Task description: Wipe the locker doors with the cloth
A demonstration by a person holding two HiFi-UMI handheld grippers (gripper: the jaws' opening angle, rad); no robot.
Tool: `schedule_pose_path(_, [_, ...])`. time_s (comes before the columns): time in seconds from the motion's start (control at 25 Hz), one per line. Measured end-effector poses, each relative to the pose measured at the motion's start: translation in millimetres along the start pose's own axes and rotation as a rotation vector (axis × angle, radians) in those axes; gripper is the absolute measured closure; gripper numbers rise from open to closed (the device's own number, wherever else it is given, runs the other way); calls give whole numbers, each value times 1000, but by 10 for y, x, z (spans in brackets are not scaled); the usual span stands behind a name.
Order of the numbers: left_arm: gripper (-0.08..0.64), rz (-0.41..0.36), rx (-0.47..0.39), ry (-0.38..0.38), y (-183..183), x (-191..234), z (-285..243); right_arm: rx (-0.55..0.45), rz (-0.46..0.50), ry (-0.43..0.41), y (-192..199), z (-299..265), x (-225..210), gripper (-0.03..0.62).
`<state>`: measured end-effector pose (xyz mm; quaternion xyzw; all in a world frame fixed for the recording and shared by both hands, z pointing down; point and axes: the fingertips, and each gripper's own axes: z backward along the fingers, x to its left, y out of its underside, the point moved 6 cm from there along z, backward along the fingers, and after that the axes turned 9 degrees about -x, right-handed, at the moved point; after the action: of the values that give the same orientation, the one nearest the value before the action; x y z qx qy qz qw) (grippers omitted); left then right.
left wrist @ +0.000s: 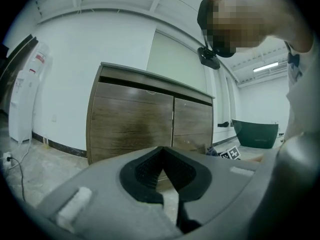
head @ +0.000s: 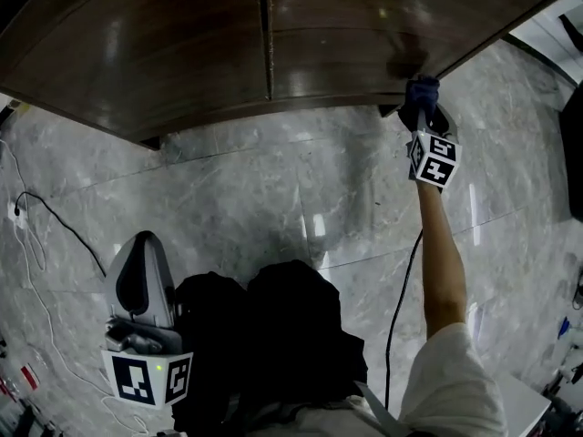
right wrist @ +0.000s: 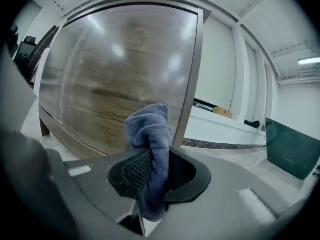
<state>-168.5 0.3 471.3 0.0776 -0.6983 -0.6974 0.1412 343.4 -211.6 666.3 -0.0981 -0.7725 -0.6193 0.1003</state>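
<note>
Pinching a blue cloth between its jaws, the right gripper points at the locker doors. The cloth is bunched. It rises above the jaw tips and hangs out below them.

Directly ahead of this gripper stands the right-hand door, glossy with a brown wood grain. The door's outer edge lies just to the right of the cloth. In the head view the cloth sits low on that door, near its outer corner. Whether it touches the panel cannot be confirmed. The person's forearm stretches out straight behind the gripper.

Left gripper: jaws pressed together, pad against pad. It is held well back from the locker, with both doors ahead of it and the right gripper off to its right. A grey marble-pattern floor lies beneath both grippers.
</note>
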Motion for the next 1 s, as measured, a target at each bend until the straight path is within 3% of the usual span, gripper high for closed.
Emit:
schedule_pose_path(0.16, [560,51,45,-19,-557,166,-27,-2,-52,-60,-682,448,222,518])
schedule_pose_path(0.36, [560,82,86,-21,-1688,81,-5,4,-80,-132,-1854,1119,261,519])
schedule_pose_path(0.72, [560,86,77,26,-3752,-566,-230,-57,-180,-205,-4168,2250,120,518])
schedule_pose_path(0.88, [560,77,55,14,-4596,-876,-249,-85,-260,-232,-5082,2610,-70,518])
schedule_pose_path(1.0, [560,65,37,6,-5141,-1088,-221,-99,-270,-268,-5687,2929,-178,520])
